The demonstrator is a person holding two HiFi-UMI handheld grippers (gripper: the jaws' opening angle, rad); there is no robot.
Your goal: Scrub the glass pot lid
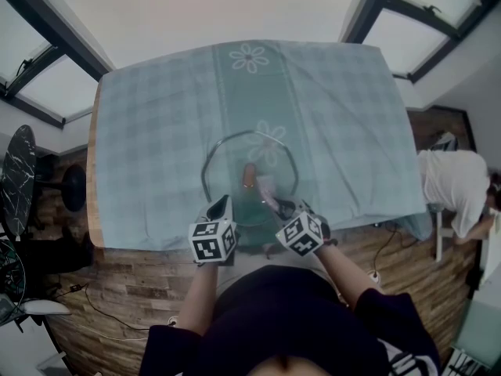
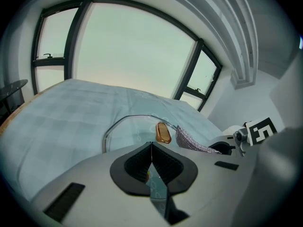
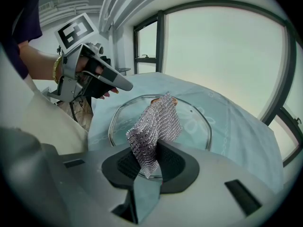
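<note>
Clear glass pot lid lying flat just ahead of both grippers' jaws.
The glass pot lid [image 3: 199, 123] is round and see-through, with a thin metal rim and an amber-brown oblong knob [image 2: 163, 133] at its middle. The pale checked tablecloth [image 1: 156, 131] and its flower print show through the glass. The right gripper [image 3: 152, 146] pinches a silvery mesh scrubber [image 3: 156, 122], which rises from its jaws over the lid's near part and hides part of the knob in that gripper's view. The left gripper [image 2: 151, 144] has its jaws pressed together, with the lid's rim just beyond its tips and the right gripper close on its right.
</note>
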